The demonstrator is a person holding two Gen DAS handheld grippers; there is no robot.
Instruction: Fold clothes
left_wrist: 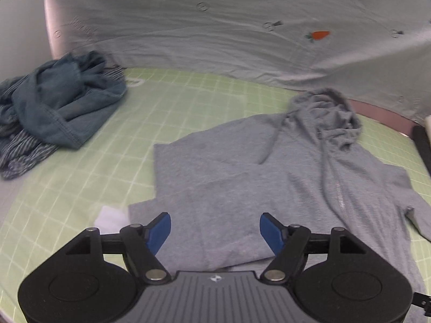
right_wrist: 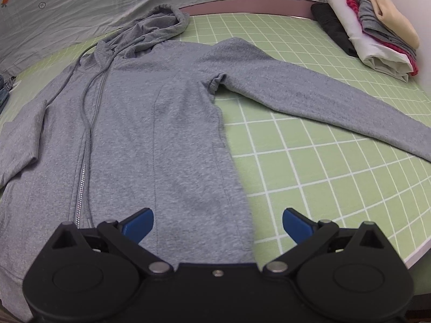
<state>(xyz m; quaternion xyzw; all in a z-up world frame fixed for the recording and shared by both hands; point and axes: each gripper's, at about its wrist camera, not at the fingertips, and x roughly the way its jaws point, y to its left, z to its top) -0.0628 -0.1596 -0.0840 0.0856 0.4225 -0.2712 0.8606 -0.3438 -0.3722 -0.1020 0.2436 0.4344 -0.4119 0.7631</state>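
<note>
Grey zip hoodie (right_wrist: pixel 129 123) flat on green grid mat (right_wrist: pixel 323 175); left gripper (left_wrist: pixel 215 231) and right gripper (right_wrist: pixel 218 223) spread wide, empty, at its near hem.

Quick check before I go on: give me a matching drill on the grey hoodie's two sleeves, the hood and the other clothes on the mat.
Things:
1. right-hand sleeve
2. left-hand sleeve
3. hood
4. blue-green garments
5. folded stack

States:
A. crumpled heap, unfolded
B. stretched out flat on the green mat
C. neat pile at the mat's far right corner
D. folded in over the body
E. bunched at the far end, by the sheet

Pairs: 1-B, 2-D, 3-E, 4-A, 5-C
</note>
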